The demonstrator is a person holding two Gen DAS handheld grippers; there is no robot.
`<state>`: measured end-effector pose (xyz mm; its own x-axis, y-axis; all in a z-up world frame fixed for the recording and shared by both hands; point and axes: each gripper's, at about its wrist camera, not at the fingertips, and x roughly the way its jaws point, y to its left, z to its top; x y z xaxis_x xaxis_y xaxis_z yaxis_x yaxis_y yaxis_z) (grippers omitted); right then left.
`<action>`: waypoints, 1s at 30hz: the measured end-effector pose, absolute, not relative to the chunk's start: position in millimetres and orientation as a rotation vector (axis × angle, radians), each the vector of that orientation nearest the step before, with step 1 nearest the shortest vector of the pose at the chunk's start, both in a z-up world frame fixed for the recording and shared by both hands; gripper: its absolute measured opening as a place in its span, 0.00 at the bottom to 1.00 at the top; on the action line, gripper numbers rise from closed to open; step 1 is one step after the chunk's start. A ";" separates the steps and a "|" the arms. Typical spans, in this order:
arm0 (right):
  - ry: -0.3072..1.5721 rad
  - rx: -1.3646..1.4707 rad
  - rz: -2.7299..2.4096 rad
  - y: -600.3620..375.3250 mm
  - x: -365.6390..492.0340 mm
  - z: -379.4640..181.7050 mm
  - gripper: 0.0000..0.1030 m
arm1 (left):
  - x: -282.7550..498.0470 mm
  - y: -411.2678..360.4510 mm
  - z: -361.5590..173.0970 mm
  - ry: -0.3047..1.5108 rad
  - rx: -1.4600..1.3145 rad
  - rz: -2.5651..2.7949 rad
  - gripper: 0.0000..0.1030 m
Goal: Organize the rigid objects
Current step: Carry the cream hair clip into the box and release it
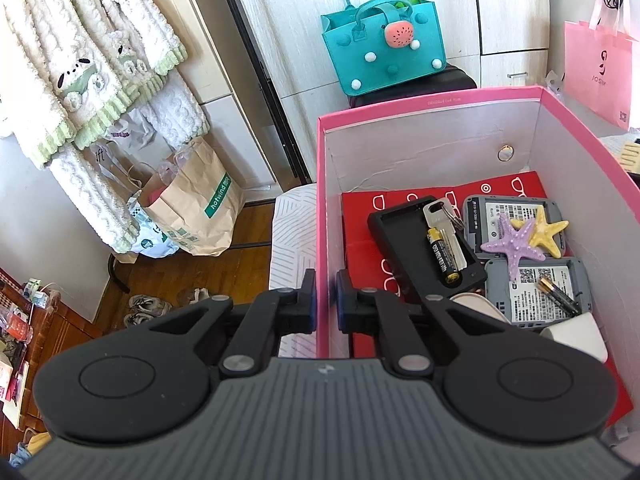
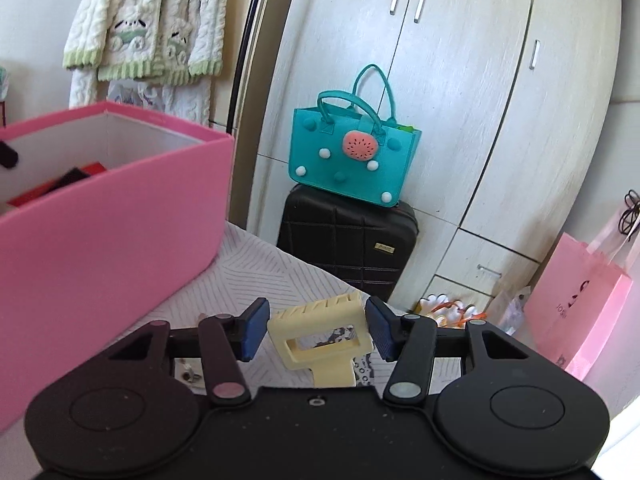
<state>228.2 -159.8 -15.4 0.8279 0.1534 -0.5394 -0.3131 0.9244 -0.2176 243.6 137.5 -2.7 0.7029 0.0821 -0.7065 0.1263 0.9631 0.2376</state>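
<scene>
Most rigid items, among them two batteries point(image 1: 443, 255) and two starfish point(image 1: 515, 242), already lie in the pink cardboard box point(image 1: 432, 101), whose wall the left gripper point(image 1: 326, 298) pinches, while the right gripper point(image 2: 316, 330) spreads wide around a cream plastic hair claw point(image 2: 320, 330) awaiting pickup outside.

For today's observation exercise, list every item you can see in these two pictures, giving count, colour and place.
Storage box: 1, pink, on the patterned surface.
Starfish: 2, purple and yellow, in the box on the grey cases.
Batteries: 2, black and gold; one in the black tray, one on a grey case.
Black tray: 1, in the box.
Key: 1, silver, in the tray.
Grey cases: 2, in the box.
Hair clip: 1, cream, between the right gripper's fingers.
Handbag: 1, teal, on the black suitcase.
Left gripper: black, straddling the box wall.
Right gripper: black, open around the clip.
</scene>
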 end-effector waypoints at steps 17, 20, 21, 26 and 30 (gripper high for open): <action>0.551 -0.024 0.389 -169.4 161.7 35.0 0.57 | 235.3 153.4 10.0 0.859 0.194 -0.086 0.08; 0.550 0.018 0.425 -170.3 152.2 43.6 0.57 | 222.1 159.2 19.9 0.860 0.189 -0.118 0.08; 0.547 0.026 0.437 -169.3 149.5 46.4 0.57 | 219.3 162.4 22.0 0.870 0.180 -0.131 0.08; 0.524 0.036 0.484 -161.6 141.0 57.1 0.57 | 213.2 172.9 16.5 0.958 0.156 -0.177 0.08; 0.508 0.043 0.503 -156.2 134.2 61.0 0.57 | 210.3 172.2 2.2 1.008 0.168 -0.180 0.07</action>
